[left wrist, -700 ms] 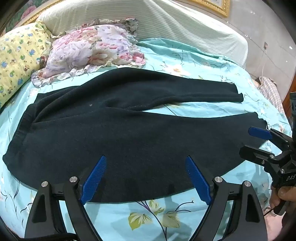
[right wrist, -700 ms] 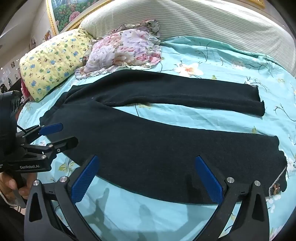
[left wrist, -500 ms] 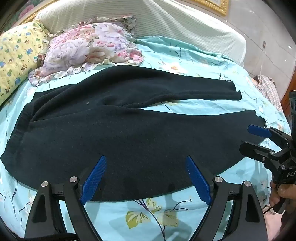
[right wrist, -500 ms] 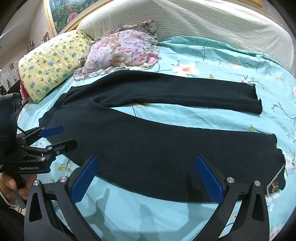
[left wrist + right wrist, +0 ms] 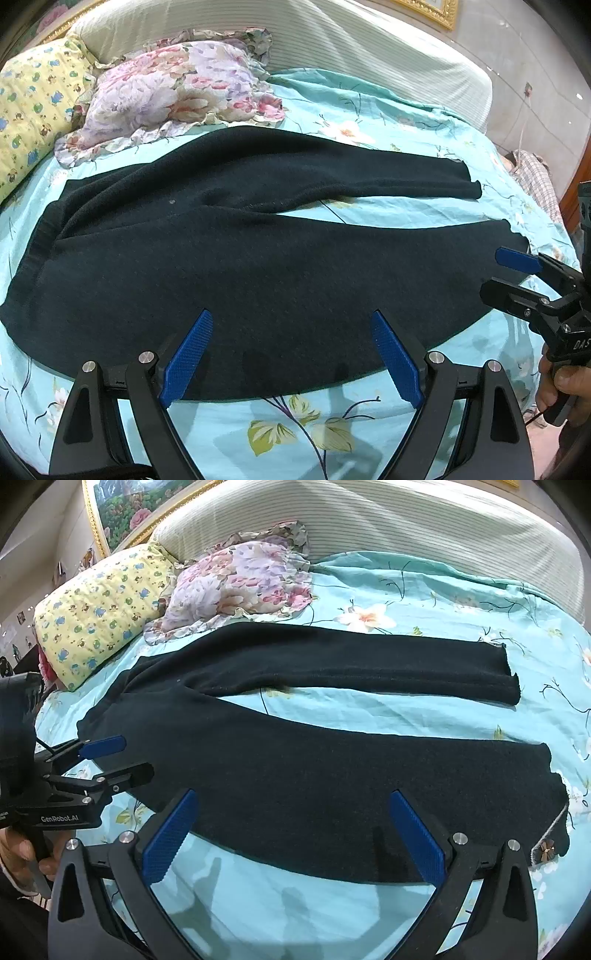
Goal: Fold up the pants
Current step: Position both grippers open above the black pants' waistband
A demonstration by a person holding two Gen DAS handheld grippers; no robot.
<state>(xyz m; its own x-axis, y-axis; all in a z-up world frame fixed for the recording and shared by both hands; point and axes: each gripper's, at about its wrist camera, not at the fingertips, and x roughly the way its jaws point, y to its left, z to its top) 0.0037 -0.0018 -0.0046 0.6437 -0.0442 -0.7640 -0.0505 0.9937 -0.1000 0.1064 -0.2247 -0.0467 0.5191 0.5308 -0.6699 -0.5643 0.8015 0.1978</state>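
So both wide: left hand-held gripper and right hand-held gripper hover over pants; pinch near leg's edge, then fold across.

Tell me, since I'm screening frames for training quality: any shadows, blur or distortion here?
Left wrist view: sharp, fisheye bows the black fleece pants, corners dark. Right wrist view: sharp too; gripper shadows fall on the turquoise floral bedsheet below the near leg; the striped headboard curves.
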